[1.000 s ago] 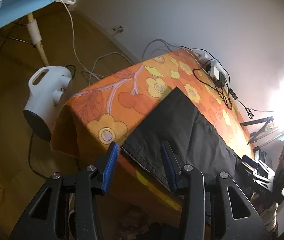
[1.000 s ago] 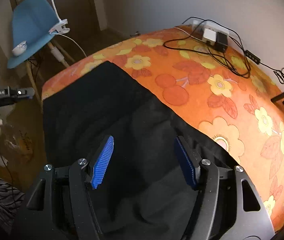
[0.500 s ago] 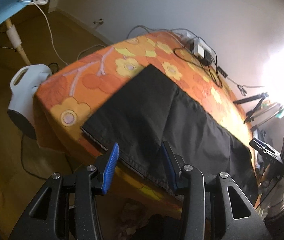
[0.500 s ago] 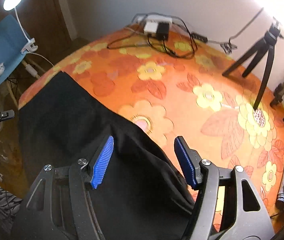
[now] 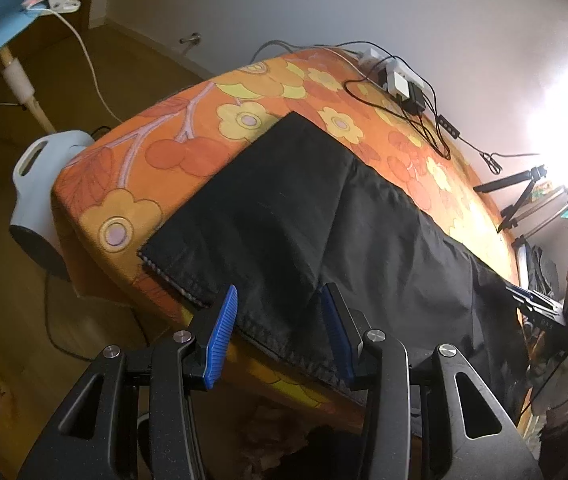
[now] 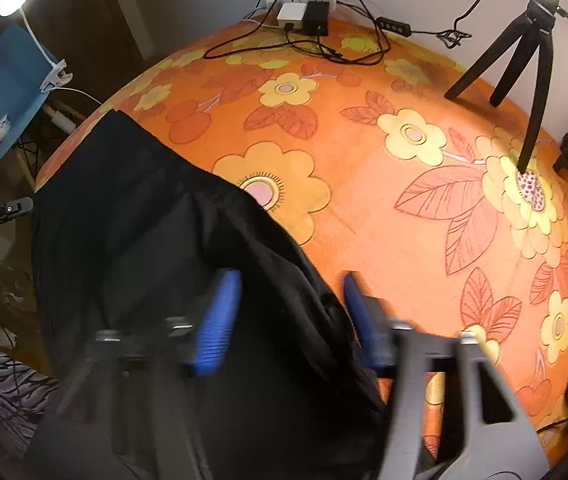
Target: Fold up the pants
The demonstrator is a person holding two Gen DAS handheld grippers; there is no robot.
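Orange tablecloth far side bare; black pants overhang near edge; left gripper jaws apart, right gripper closing, blurred.

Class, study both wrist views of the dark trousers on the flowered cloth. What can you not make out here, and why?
- Right claw: motion-blurred in the right wrist view; its jaws have just been closing, grip on the black fabric trousers unclear.
- Trousers' near end: cut off by the bottom edge.
- Left wrist view: the trousers' far end is glare-washed.
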